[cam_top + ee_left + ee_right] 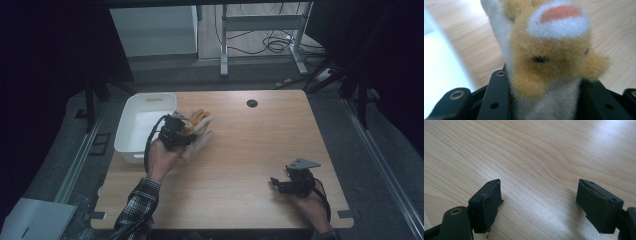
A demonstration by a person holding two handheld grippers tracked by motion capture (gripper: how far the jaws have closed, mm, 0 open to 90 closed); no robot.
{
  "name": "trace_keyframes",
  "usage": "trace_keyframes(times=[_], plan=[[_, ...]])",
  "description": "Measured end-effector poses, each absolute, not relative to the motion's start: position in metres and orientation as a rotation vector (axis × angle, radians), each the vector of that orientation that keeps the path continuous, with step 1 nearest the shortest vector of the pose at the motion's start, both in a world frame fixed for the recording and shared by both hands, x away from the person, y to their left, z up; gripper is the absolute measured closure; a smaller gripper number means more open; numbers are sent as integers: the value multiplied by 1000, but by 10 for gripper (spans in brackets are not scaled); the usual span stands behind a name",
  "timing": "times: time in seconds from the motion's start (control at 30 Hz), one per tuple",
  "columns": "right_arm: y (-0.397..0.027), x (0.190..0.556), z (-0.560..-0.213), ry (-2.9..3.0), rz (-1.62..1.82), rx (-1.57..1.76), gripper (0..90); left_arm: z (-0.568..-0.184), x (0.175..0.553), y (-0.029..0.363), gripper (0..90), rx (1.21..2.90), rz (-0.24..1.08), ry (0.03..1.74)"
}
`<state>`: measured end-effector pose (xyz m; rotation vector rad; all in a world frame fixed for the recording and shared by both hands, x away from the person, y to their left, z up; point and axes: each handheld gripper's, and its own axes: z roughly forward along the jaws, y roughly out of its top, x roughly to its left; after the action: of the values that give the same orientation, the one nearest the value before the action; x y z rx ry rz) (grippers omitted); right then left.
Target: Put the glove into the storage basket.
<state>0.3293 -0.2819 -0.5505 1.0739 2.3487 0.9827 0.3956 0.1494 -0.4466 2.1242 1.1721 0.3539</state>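
Note:
A tan and cream plush toy (554,57) with a white muzzle and pink mouth is clamped between the jaws of my left gripper (546,100). In the high view the left gripper (186,131) holds the plush toy (199,131) above the table, just right of the white bin (131,135). Near the table's front right my right gripper (274,184) rests in the person's hand. Its jaws stand wide apart over bare wood, with nothing between its fingertips (489,195).
The white bin stands at the table's left edge and looks empty inside. A round cable hole (252,103) sits at the back of the wooden table (250,150). Beyond the table are a metal desk frame (260,30) and cables on the floor.

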Motion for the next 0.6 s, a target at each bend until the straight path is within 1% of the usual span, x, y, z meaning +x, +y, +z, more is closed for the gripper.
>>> trace_keyframes(times=[0.37, 0.6], plan=[[-282, 329, -551, 2346, 985, 1076, 204, -431, 407, 198, 633, 2040, 440, 1303], [-282, 329, -551, 2346, 985, 1077, 204, -428, 413, 220, 633, 1992, 477, 1374]])
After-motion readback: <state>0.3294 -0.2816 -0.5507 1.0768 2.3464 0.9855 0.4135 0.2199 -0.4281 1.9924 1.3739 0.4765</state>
